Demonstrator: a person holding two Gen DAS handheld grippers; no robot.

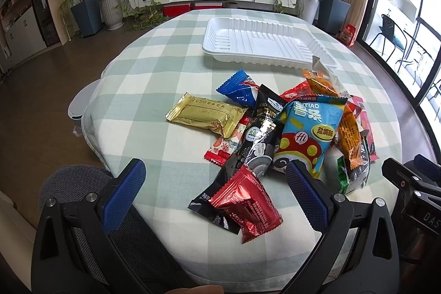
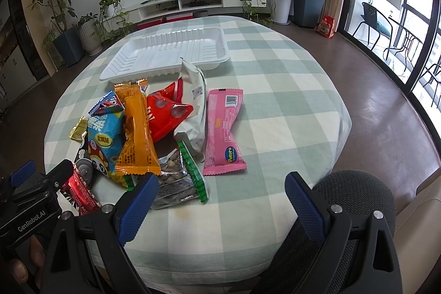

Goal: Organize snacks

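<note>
we note the white tray [image 1: 264,43] empty at the far side of the worktop [image 1: 154,68], likely the bin for sorting. snack pile [image 1: 275,123] lies loose before it. left gripper [image 1: 215,194] fingers spread, red foil packet [image 1: 248,203] between them, untouched. right gripper [image 2: 217,200] fingers spread, empty; nut bag [image 2: 179,181] beside its left finger [image 2: 137,208], pink packet [image 2: 224,128] ahead.
</note>
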